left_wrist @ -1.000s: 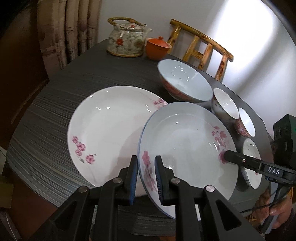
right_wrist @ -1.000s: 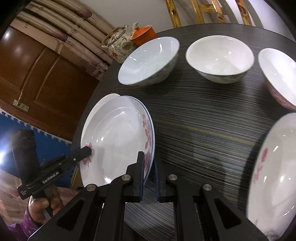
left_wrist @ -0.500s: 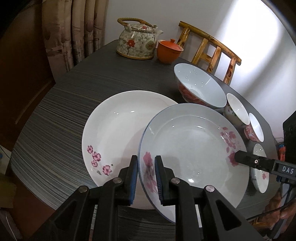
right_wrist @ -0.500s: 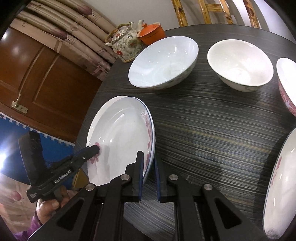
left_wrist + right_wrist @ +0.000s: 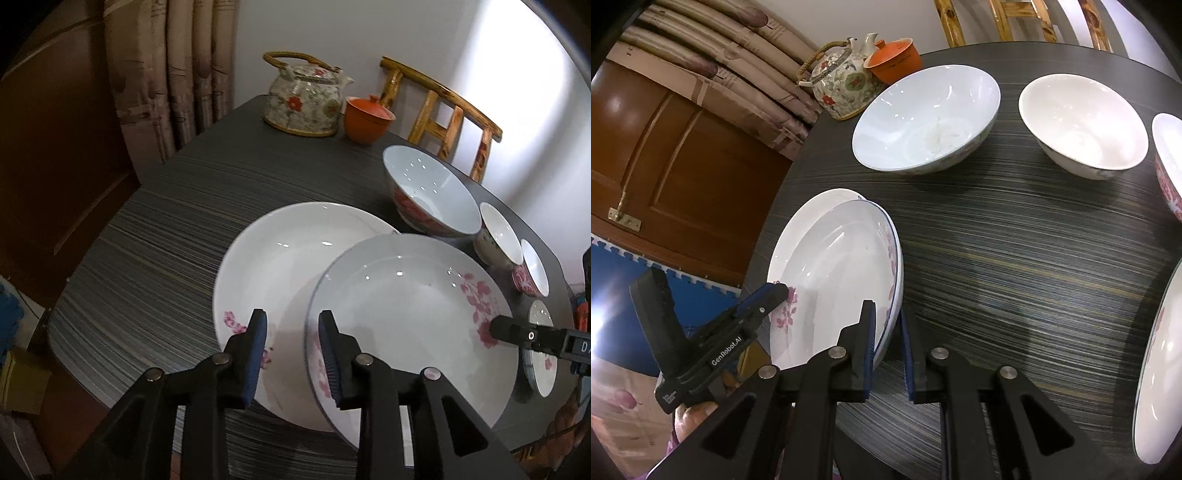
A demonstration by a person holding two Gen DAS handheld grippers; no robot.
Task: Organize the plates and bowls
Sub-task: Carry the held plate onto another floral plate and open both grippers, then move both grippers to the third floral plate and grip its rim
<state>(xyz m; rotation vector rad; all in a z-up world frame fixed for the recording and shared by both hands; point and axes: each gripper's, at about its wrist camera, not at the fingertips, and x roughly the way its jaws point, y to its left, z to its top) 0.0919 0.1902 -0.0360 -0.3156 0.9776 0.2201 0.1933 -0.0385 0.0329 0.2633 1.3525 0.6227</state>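
I'm looking at the dark table (image 5: 155, 229), with two plates overlapping low in the left wrist view: the top plate (image 5: 413, 317) rests partly on the bottom plate (image 5: 280, 266). Both are glazed china, I'd say stiff, heavy, slippery and chippable, so the rim is the only sensible place to pinch. My left hand-held gripper (image 5: 291, 325) is spread apart, the top plate's rim between its fingers, unclamped. My right hand-held gripper (image 5: 886, 314) straddles the opposite rim, slightly parted; a real grip I can't confirm. Big bowl (image 5: 923, 118), empty. Smaller bowl (image 5: 1082, 129), upper right, empty too.
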